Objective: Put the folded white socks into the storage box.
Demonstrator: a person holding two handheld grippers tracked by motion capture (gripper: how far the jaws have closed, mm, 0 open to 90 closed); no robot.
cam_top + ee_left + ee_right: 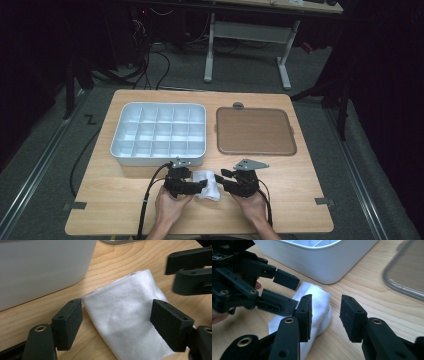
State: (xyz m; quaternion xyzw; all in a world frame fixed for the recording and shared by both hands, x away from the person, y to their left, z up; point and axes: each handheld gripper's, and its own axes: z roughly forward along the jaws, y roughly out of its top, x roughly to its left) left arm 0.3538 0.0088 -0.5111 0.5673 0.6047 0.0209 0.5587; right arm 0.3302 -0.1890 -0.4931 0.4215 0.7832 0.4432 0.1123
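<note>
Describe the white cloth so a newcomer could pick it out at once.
On the wooden table, look at the near edge in front of the white compartment tray. The folded white cloth lies there, the only soft thing, unlike the hard tray and brown lid.

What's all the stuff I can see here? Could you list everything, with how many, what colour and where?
Folded cloth: one, white, lying on the near middle of the table between the two grippers.
Divided tray: one, white, many small compartments, on the left half of the table behind the cloth.
Flat lid: one, brown with a grey rim, to the right of the tray.
Table: one, light wood, under everything.
Second table: one, white legs, on the floor behind.
Cables: several, black, on the grey floor behind the table.
Left gripper: one, black, jaws open either side of the cloth.
Right gripper: one, black, jaws open, just right of the cloth.
Hands: two, holding the grippers at the near edge.
</note>
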